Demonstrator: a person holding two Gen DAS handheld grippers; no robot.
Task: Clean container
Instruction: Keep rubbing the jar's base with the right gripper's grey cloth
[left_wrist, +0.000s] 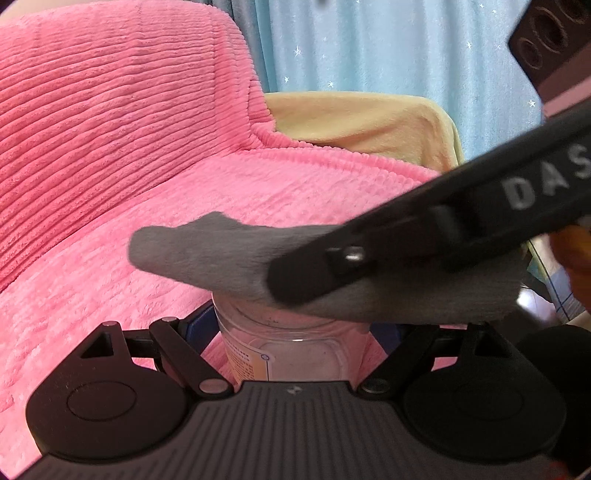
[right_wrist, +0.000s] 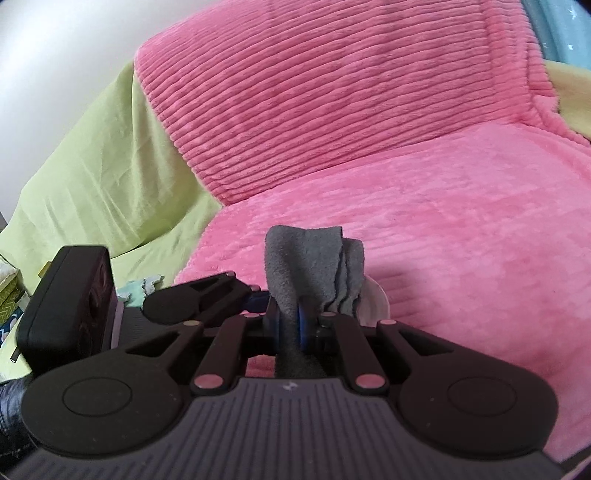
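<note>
Left wrist view: left tool (left_wrist: 295, 332) clamped clear container (left_wrist: 291, 343), held over pink blanket (left_wrist: 110, 184). Container's long axis ran forward along fingers, mouth pointing away. Grey cloth (left_wrist: 207, 251) lay across mouth, brought in from container's right by right tool (left_wrist: 295, 280). Container mouth hidden under cloth; inside state unclear.

Right wrist view: right tool clenched on grey cloth. Container only pale rim sliver beside cloth, nearly all hidden.
</note>
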